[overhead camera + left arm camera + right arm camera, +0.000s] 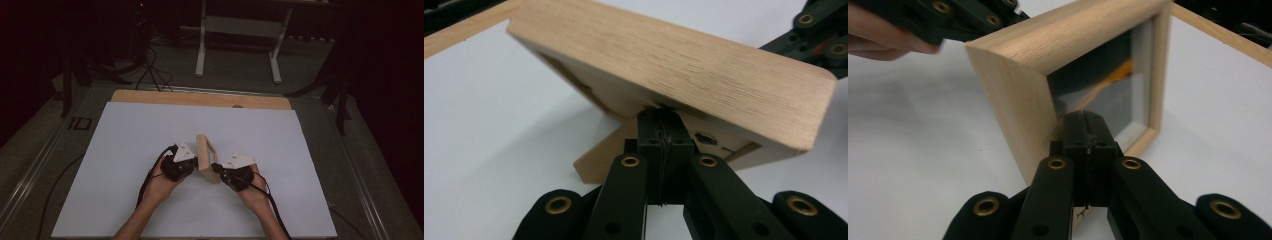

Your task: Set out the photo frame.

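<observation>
Wooden picture frame [204, 156] near middle of white worktop [120, 150], standing on edge, tilted, propped on rear stand leg [601, 155]. Glass front toward right side in high view, plain wood back toward left.

Left gripper [186, 162] just beside frame's back, grey three-cornered plate on top, held in left hand [161, 184]. In left gripper view, tips [663, 122] pressed fully together, nothing between them, closed tip butted up under frame's back edge, right where stand leg meets back. Touching or a hair short: cannot tell.

Right gripper [220, 170] on opposite side, at frame's near lower corner, held in right hand [254, 192]. In right gripper view, tips [1087, 125] likewise closed tight on nothing, closed tip against front of frame at lower glass [1108, 95], beside thick wooden side rail. Dark reflection plus orange streak in glass.

Both grippers flank frame, angled inward toward each other; neither grips it. Frame's bottom edge resting on worktop. Cables trailing back from both grippers toward bottom of high view. Bare wooden strip [200, 98] along far edge of worktop. White table legs [201, 45] on floor beyond, room dark around.
</observation>
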Available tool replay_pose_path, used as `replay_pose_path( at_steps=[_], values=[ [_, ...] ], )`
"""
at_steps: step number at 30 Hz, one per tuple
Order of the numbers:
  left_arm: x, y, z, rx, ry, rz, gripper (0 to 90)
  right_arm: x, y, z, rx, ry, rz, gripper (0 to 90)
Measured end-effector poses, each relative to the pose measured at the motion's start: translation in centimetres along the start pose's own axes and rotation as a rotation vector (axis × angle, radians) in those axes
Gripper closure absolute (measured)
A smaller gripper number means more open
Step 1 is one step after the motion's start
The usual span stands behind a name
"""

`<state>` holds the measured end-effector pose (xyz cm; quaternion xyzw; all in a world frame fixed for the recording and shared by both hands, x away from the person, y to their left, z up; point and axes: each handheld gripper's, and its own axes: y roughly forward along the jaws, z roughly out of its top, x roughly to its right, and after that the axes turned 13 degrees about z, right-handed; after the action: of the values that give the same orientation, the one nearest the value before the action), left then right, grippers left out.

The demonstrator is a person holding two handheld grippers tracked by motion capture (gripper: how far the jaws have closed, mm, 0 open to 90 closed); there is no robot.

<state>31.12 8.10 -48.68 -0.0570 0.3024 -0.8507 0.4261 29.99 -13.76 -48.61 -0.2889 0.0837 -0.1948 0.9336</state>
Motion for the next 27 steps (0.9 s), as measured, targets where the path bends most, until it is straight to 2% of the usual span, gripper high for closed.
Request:
replay_pose_path(
  at_steps=[4,12,17,19,23,27],
  values=[
    [-0.1,0.4,0.0,0.015,-0.008,-0.006,89.4,-0.3,0.2,0.1,-0.002,-0.008,0.013,90.0],
    [-0.5,0.6,-0.1,0.011,-0.012,-0.021,89.1,-0.6,0.4,0.3,0.004,-0.014,0.026,89.9],
    [-0.7,0.4,-0.4,-0.016,-0.021,-0.001,82.9,-0.5,0.3,0.3,0.005,-0.013,0.013,87.9],
    [-1.0,0.1,-0.8,-0.027,-0.039,0.019,79.2,-0.3,0.0,0.3,0.009,-0.007,0.003,87.1],
    [-1.5,-0.5,-1.4,-0.026,-0.067,0.030,77.2,0.0,-0.4,0.2,0.013,-0.002,-0.007,85.3],
    [-1.6,-1.8,-1.8,-0.004,-0.088,0.042,68.8,0.2,-0.8,-0.1,0.012,0.011,-0.018,81.3]
  ],
)
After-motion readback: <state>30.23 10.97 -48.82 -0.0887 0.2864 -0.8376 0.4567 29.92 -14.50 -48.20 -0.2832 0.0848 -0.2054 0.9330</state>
